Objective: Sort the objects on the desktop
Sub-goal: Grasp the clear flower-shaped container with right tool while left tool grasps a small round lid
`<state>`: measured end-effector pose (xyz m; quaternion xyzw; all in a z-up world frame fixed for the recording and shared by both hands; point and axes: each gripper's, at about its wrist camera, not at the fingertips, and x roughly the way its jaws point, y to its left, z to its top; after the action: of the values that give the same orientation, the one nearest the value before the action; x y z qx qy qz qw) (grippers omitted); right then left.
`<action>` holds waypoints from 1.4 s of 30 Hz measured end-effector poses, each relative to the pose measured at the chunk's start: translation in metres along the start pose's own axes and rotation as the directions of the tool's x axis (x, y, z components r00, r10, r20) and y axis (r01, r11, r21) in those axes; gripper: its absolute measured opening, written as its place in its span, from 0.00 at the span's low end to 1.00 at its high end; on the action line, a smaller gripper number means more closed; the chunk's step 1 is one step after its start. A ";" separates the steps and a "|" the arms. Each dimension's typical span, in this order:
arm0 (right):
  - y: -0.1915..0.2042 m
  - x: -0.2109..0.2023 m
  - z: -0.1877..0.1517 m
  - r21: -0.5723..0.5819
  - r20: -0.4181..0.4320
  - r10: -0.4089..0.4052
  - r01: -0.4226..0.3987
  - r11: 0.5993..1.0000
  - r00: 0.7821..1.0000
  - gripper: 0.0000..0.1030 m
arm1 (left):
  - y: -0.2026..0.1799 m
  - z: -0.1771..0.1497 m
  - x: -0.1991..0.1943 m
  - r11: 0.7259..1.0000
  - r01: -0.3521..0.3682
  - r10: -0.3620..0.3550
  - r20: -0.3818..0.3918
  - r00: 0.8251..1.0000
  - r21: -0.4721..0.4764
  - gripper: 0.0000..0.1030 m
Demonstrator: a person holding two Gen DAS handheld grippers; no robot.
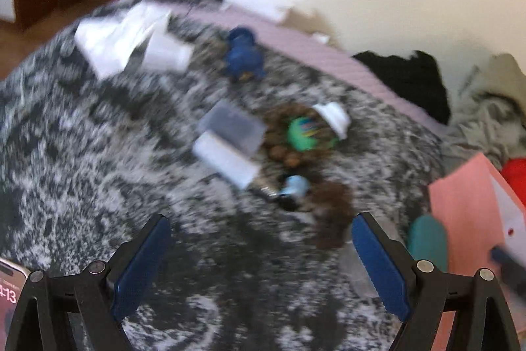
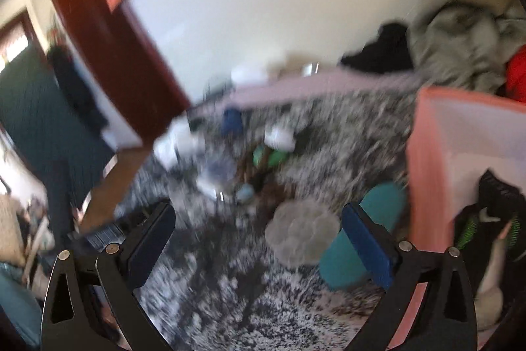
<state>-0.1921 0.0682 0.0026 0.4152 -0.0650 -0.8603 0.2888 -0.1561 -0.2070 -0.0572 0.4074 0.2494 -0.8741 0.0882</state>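
Both views are motion-blurred. Small objects lie on a black-and-white mottled cloth (image 1: 82, 137): a clear grey box (image 1: 231, 125), a white box (image 1: 225, 160), a green ball (image 1: 307, 134) among brown beads, a white cap (image 1: 333, 117), a pale blue item (image 1: 296, 186), a blue toy (image 1: 243, 55). My left gripper (image 1: 261, 239) is open and empty, above the cloth short of them. My right gripper (image 2: 258, 227) is open and empty, with a clear round palette (image 2: 300, 232) and a teal case (image 2: 361, 239) between and beside its fingers. A pink box (image 2: 427, 173) stands at the right.
White packets (image 1: 125, 41) lie at the far left of the cloth. A pink strip (image 1: 315, 55) borders the far edge. Black and grey clothes (image 1: 486, 107) pile at the right by the wall. A brown door (image 2: 108, 55) stands left. A phone (image 1: 10, 295) is by my left gripper.
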 end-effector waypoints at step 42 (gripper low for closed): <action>0.025 0.061 -0.020 -0.294 -0.126 -0.184 0.140 0.946 0.975 0.19 | 0.016 -0.002 -0.019 0.995 -0.100 0.100 -0.006 0.995 -0.029 0.30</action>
<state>-0.1961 0.0170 -0.0424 0.4378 0.1152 -0.8473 0.2775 -0.1363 -0.2206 -0.0500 0.4200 0.2419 -0.8639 0.1371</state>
